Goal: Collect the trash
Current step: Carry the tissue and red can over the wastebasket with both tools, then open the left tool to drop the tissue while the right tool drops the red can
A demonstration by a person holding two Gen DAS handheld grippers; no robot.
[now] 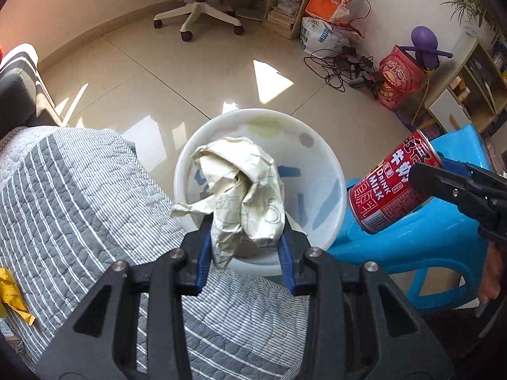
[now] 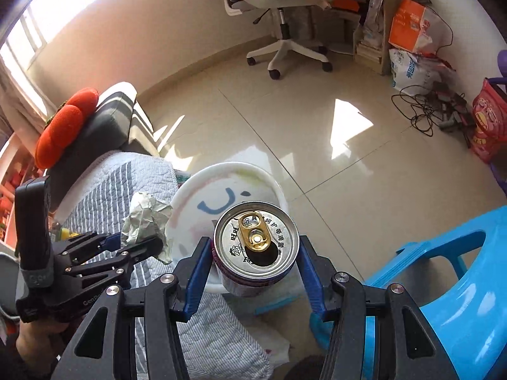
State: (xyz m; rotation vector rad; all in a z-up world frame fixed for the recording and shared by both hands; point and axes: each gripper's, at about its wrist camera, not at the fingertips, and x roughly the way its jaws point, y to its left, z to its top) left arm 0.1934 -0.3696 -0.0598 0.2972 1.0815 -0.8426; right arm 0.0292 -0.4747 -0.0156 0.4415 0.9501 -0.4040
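The jaws of the left gripper (image 1: 245,224) are clenched on a ball of crumpled paper (image 1: 244,190), which sticks out past the blue pads and hangs over the open white bin (image 1: 336,171). The jaws of the right gripper (image 2: 253,256) grasp a red drink can (image 2: 256,247) by its sides, one blue pad on each flank, with the opened top and gold pull tab facing the right wrist camera. In the left wrist view the can (image 1: 389,186) is tilted, just beside the bin's right rim and above the blue plastic stool (image 1: 412,247). The bin stands on the tiled floor (image 1: 190,72), between the edge of the bed with its grey striped quilt (image 1: 79,196) and the stool.
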